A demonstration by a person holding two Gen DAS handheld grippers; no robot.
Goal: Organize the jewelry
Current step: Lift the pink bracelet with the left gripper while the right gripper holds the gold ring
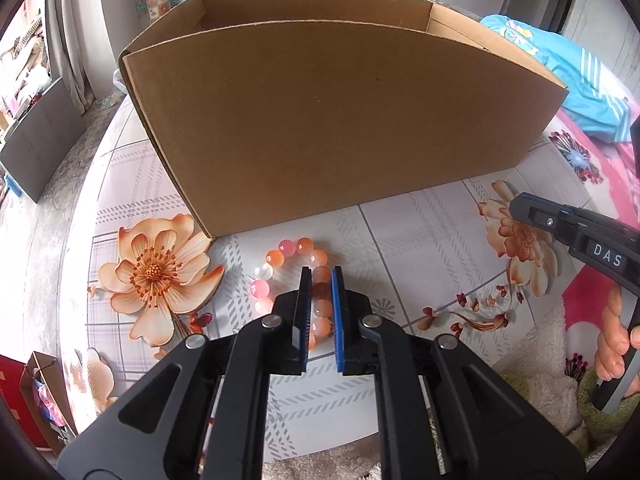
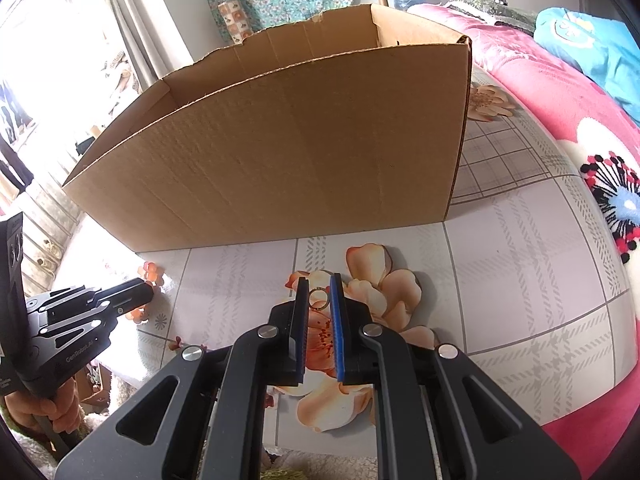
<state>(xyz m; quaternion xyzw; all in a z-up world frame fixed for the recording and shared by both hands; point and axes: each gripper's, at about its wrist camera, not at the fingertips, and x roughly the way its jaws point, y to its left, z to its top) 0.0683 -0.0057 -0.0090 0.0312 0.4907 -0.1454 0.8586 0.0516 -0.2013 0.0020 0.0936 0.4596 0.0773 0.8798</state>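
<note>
Currently, both grippers sit on the near side of the cardboard box, each already closed on one piece of jewelry, and the coming move turns on the box's near wall standing between each piece and the open top. The left gripper has its blue pads clamped across one side of the beaded bracelet; the rest of the pink and orange loop lies on the floral tablecloth to the left of the jaws, just short of the box's base. The right gripper pinches a small gold ring between its pad tips, above a printed flower, also just short of the box's near wall. Each gripper points down and toward the box. Judging from this layout, each piece must be raised clear of the wall's upper edge and carried forward before release. Neither hand appears clearly nearer; the box's long axis runs across both.
</note>
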